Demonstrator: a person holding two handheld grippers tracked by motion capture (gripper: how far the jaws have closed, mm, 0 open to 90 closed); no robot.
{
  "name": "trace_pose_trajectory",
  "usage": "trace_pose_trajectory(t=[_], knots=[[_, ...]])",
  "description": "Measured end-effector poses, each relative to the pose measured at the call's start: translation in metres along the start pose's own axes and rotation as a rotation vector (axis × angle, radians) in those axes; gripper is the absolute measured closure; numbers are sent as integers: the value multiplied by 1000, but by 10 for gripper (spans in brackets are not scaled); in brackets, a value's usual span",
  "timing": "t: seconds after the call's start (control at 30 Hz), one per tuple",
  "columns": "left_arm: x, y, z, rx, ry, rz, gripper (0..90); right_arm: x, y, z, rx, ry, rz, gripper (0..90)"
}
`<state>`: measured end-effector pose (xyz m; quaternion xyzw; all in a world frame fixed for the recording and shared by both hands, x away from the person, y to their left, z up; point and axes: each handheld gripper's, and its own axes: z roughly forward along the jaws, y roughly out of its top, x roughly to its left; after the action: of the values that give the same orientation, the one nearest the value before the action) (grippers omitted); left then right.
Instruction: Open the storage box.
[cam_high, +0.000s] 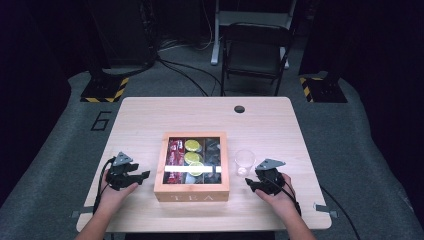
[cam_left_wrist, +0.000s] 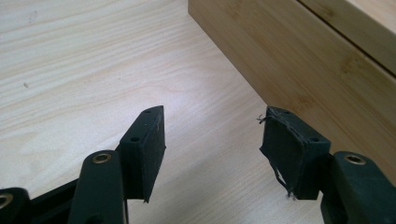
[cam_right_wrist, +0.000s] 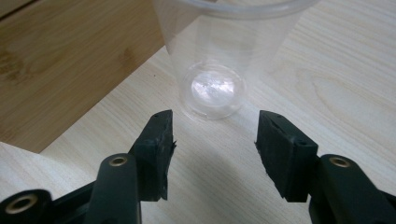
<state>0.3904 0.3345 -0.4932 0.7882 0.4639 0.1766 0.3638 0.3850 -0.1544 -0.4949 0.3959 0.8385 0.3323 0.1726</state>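
A wooden tea box (cam_high: 191, 192) sits in the middle of the bench (cam_high: 150, 112), its glass lid shut and "TEA" lettered on the wall nearest the person. Through the glass, red packets fill the left row of the box, yellow-green ones the middle row, dark ones the right row.

The left gripper (cam_high: 134, 176) rests on the bench just left of the box, held in the person's left hand (cam_high: 114, 194), with its tips pointing toward the box's left wall. In the left gripper view the left gripper (cam_left_wrist: 212, 137) has its jaws standing partly apart with only bare bench between them; the box's side wall (cam_left_wrist: 289, 60) rises just ahead and to one side, and the jaws do not touch it. The pad on the jaw nearer the box is frayed at its edges.

A clear plastic cup (cam_high: 244, 161) stands upright just right of the box, apart from it. The right gripper (cam_high: 253, 184), in the person's right hand (cam_high: 277, 196), lies on the bench right of the box and just on the person's side of the cup. In the right gripper view the right gripper (cam_right_wrist: 215, 135) also has its jaws partly apart and empty, and the cup (cam_right_wrist: 219, 51) stands straight ahead of them, its base just beyond the tips, untouched. The box's wall (cam_right_wrist: 60, 60) lies on the far side of the cup from that jaw pair's right tip.
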Motion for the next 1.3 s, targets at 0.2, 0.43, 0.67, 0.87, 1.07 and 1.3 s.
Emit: trace_pose_trajectory(t=[0.2,0.43,0.67,0.87,1.07,1.3], knots=[[-4,3,-7,-26,-6,-4,333,2,3,-5,-26,-5,12,402],[-12,6,-8,-22,-28,-2,290,1,5,-9,-39,24,31,389],[-18,9,-9,-27,-64,0,267,3,9,-13,-61,45,52,362],[-20,12,-17,-31,-52,41,371,3,11,-16,-61,55,47,397],[-22,14,-27,-73,-65,42,447,1,18,-28,-70,25,60,468],[-22,15,-29,-72,-85,35,508,3,24,-37,-90,28,51,518]])
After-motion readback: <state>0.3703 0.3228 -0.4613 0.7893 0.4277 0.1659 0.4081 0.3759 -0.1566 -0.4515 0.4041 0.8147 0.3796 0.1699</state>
